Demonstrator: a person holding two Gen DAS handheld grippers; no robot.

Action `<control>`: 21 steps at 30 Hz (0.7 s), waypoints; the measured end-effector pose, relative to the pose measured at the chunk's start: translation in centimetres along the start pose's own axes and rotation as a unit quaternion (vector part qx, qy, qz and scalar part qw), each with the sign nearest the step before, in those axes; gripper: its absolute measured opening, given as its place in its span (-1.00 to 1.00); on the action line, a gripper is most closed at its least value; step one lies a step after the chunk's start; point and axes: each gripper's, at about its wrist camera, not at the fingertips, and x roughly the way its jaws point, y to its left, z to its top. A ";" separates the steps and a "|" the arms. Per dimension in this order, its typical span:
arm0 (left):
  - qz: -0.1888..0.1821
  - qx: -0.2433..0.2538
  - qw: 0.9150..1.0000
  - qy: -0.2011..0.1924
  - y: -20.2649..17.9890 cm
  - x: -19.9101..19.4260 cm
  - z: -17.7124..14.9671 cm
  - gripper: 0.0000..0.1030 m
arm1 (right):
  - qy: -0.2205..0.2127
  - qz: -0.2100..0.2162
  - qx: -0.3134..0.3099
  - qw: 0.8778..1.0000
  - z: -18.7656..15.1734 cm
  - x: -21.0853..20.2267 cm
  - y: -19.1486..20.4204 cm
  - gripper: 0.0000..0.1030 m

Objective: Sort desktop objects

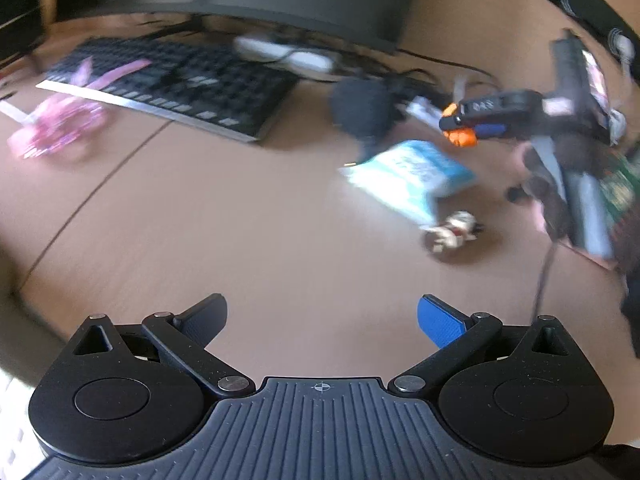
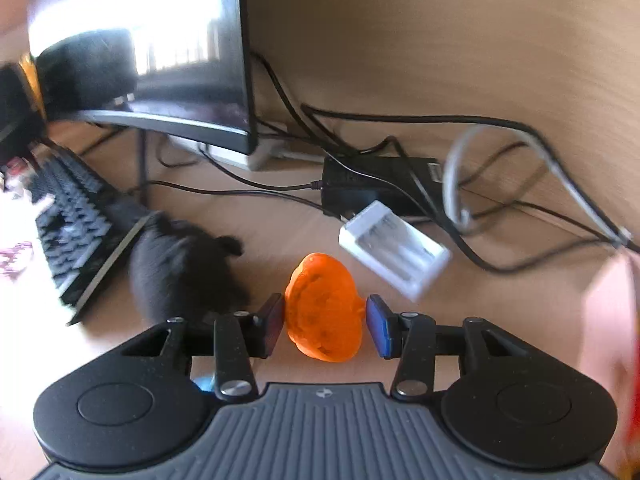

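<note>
**Op A:** Pale wooden tabletop (image 2: 280, 224) all across my right wrist view, with a wood-grain panel rising behind it and a curved dark monitor (image 2: 168, 60) at the far left. Where's the piece we're sorting?

**Op B:** I've got it in the right claw (image 2: 325, 326). It's a lumpy translucent orange plastic object (image 2: 322, 308), sitting between the two fingers, the dark pad on one side and the blue pad on the other, both touching its flanks. I read that as clamped on it. Its long axis runs away from the camera, narrower rounded end pointing toward the back panel, broader end toward me.

**Op A:** And my left claw (image 1: 322, 322) stands wide apart with nothing between the fingers, hovering over bare tabletop. From here I see your claw at far right, orange showing at its tips.

**Op B:** What can't you make out?

**Op A:** Plenty, since the left view is smeared. A black keyboard (image 1: 176, 84) shows, with something pink and glittery (image 1: 56, 128) beside it that I can't identify. A light blue and white packet (image 1: 412, 176) lies mid-tabletop, a small brown and white figure (image 1: 452, 232) just beside it, a black fuzzy lump (image 1: 362, 108) behind.

**Op B:** That black lump is blurred for me too, next to the keyboard's corner. Sharper is a white battery charger (image 2: 394, 250) just beyond the orange piece, with a black box (image 2: 376, 184) and tangled black cables (image 2: 400, 120) behind. A pinkish blur is cut off at my right edge; I can't tell what it is.
</note>
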 end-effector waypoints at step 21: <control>-0.090 0.111 0.989 0.027 -12.2 8.4 2.0 1.00 | 0.001 -0.190 0.055 0.980 -17.2 -19.5 -8.5 0.52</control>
